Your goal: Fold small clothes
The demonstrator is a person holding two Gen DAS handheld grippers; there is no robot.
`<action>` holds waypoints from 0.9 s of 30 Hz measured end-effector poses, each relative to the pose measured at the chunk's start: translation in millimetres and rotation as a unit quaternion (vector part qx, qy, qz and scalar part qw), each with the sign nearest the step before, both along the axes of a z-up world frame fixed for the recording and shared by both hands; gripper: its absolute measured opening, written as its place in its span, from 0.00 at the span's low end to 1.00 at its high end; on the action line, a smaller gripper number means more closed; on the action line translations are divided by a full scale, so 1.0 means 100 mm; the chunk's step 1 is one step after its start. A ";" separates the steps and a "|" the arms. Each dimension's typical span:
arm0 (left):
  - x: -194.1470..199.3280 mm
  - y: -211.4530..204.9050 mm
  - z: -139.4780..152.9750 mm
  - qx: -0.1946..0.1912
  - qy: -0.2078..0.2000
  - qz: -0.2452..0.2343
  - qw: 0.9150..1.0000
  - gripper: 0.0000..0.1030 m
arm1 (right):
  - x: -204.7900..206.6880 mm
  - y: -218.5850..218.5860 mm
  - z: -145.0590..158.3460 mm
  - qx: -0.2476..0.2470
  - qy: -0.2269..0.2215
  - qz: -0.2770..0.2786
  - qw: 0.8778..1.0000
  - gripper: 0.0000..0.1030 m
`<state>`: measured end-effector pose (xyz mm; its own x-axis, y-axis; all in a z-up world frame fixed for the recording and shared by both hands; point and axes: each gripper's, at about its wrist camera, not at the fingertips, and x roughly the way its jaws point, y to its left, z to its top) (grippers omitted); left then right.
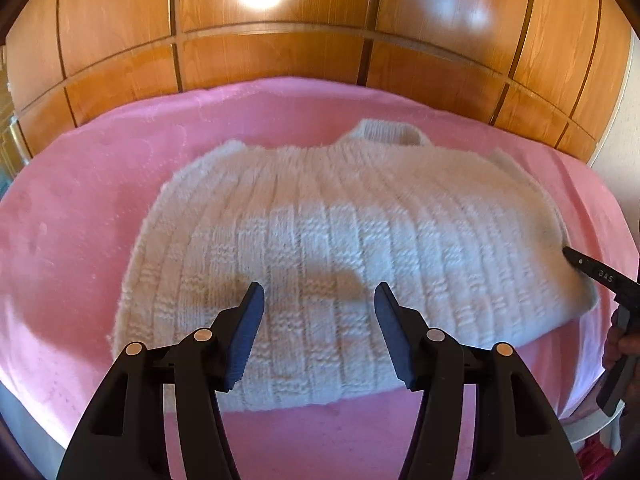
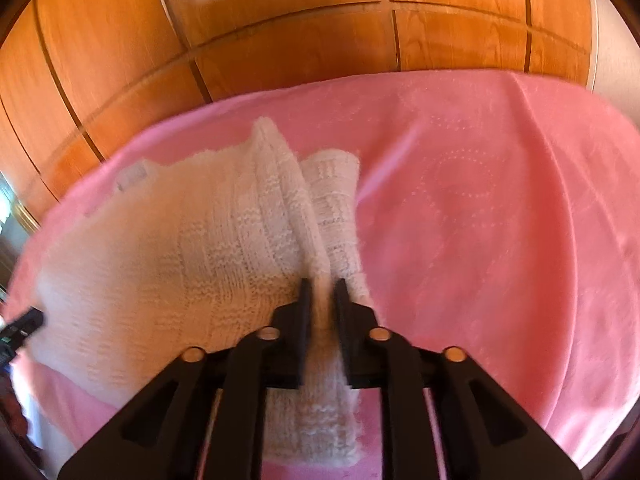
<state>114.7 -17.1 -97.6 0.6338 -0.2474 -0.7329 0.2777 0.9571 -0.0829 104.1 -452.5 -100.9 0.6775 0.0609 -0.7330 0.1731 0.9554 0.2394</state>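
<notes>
A small cream knitted sweater [image 1: 344, 240] is lying spread on a pink blanket [image 1: 80, 216], its ribbed collar [image 1: 390, 132] pointing toward the far edge and its hem facing the near side. In the right wrist view the garment's right side is bunching up into a raised ridge of knit [image 2: 276, 200], with a sleeve [image 2: 334, 200] lying just beside that ridge on the pink cover. The right tool [image 2: 322, 292] is clenching a fold of the sweater, the wool filling the narrow gap between its black fingers [image 2: 304, 304] and hanging below them toward the camera. From the left wrist view that same tool is showing as a dark tip touching the sweater's right edge. The left tool [image 1: 320, 300] is hovering released above the lower middle of the sweater, its two pads [image 1: 250, 320] standing well apart with ribbed knit visible between them, casting a shadow on the wool. The blanket is covering the surface out to its edges, and a wall of glossy wooden wardrobe panels [image 1: 280, 56] is standing right behind it, catching bright glare.
</notes>
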 end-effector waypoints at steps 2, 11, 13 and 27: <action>-0.01 -0.05 0.03 0.004 -0.005 -0.001 1.000 0.55 | -0.03 -0.05 0.06 0.030 -0.009 0.004 0.999 0.56; -0.09 -0.31 0.14 0.009 -0.028 -0.029 0.999 0.55 | -0.13 -0.21 -0.02 0.097 0.006 0.011 0.995 0.65; -0.09 -0.35 0.13 0.011 -0.025 -0.032 0.999 0.55 | -0.12 -0.24 -0.07 0.113 0.008 0.011 0.993 0.67; 0.03 -0.62 0.07 0.002 -0.013 -0.059 0.998 0.55 | -0.17 -0.42 -0.18 0.225 0.011 0.056 0.973 0.65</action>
<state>117.9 -79.3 -91.0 0.6185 -0.3197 -0.7178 0.3913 0.9175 -0.0715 87.2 -494.9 -118.6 0.6322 0.4509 -0.6300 0.0844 0.7682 0.6346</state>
